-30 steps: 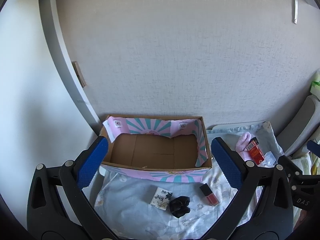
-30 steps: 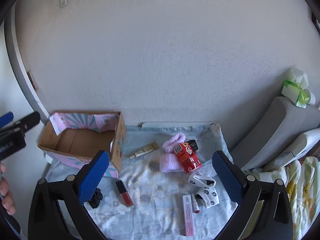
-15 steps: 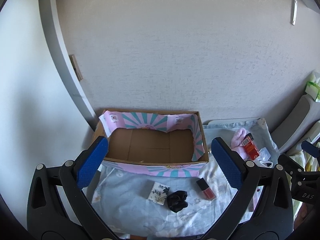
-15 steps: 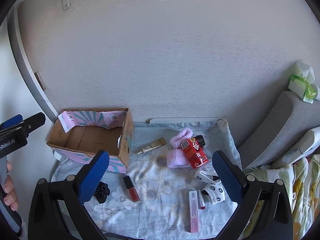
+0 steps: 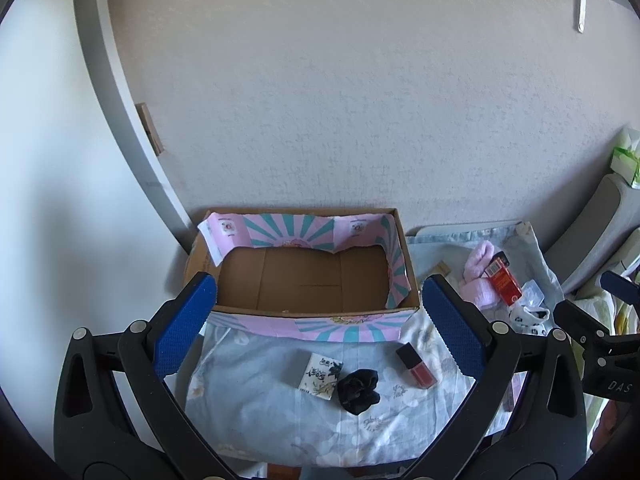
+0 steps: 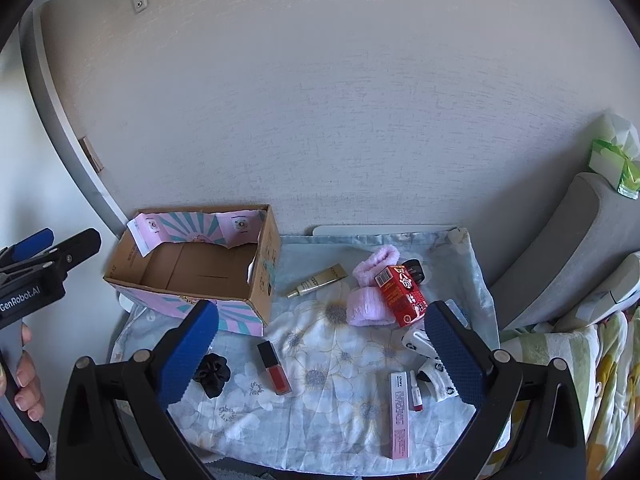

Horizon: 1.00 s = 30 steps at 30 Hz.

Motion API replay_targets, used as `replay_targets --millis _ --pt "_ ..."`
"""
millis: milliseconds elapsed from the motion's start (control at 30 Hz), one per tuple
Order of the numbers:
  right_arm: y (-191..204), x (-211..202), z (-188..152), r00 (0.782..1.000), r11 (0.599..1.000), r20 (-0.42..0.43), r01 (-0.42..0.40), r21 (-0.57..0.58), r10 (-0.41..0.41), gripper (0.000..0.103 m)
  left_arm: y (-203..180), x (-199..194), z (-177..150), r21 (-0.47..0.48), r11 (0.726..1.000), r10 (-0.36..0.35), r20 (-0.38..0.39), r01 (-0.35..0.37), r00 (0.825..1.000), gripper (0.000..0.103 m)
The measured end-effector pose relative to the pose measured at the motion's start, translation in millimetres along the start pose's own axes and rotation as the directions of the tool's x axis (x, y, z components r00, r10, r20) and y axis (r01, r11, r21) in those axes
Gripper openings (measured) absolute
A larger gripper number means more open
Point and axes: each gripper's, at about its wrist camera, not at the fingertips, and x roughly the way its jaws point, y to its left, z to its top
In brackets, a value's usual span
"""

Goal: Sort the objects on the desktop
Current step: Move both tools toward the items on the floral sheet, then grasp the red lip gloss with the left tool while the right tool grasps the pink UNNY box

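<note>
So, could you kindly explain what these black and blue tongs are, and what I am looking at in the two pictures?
There is no robot here: a person holds a two-finger gripper in each hand, and a fisheye camera on each looks forward along its blue-padded fingers. One picture is from the left gripper, the other from the right gripper. Both are open and hold nothing.

They hover over a table under a floral cloth. On it stands an open cardboard box, with nothing inside that I can see. In front of it lie a small patterned packet, a black scrunchie and a red lip gloss. To the right lie a gold tube, a pink headband, a red carton and a long pink box.
</note>
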Motion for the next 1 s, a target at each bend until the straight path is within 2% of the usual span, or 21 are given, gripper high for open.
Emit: replay_targets --millis 133,300,433,567,667,833,900,1000 --pt "-4.1 0.2 0.5 1.000 1.000 -0.008 0.015 -0.005 -0.015 0.103 -7.5 -0.4 -2.3 0.015 1.000 -0.019 -0.005 0.019 1.000 0.103" --pt "-30.0 -2.3 0.9 0.997 0.997 -0.017 0.076 0.031 -0.076 0.103 -39.2 10.9 -10.4 0.058 0.995 -0.073 -0.048 0.075 0.996 0.103" --pt "-53.6 0.4 -10.7 0.989 0.989 -0.075 0.135 0.068 -0.129 0.103 -75.6 39.0 -26.1 0.092 0.989 -0.097 -0.153 0.112 0.983 0.103" --pt "-72.0 12.7 -34.2 0.977 0.982 -0.160 0.161 0.099 -0.144 0.103 -101.7 67.4 -46.3 0.095 0.986 -0.110 -0.231 0.135 0.967 0.103" --pt "-85.0 27.7 -54.1 0.964 0.978 -0.229 0.164 0.126 -0.132 0.103 -119.7 97.9 -68.4 0.071 0.986 -0.119 -0.322 0.150 0.939 0.103" --pt "-100.6 56.2 -95.9 0.935 0.980 -0.334 0.164 0.116 -0.117 0.095 -143.3 144.0 -106.4 0.018 0.990 -0.120 -0.435 0.142 0.892 0.102" --pt "-103.1 67.1 -110.6 0.920 0.979 -0.376 0.163 0.119 -0.107 0.091 -150.3 158.1 -116.7 0.017 0.991 -0.109 -0.467 0.132 0.878 0.102" --pt "-106.1 87.6 -132.3 0.893 0.980 -0.446 0.137 0.147 -0.058 0.077 -157.3 178.4 -131.5 0.020 0.995 -0.078 -0.510 0.102 0.856 0.100"
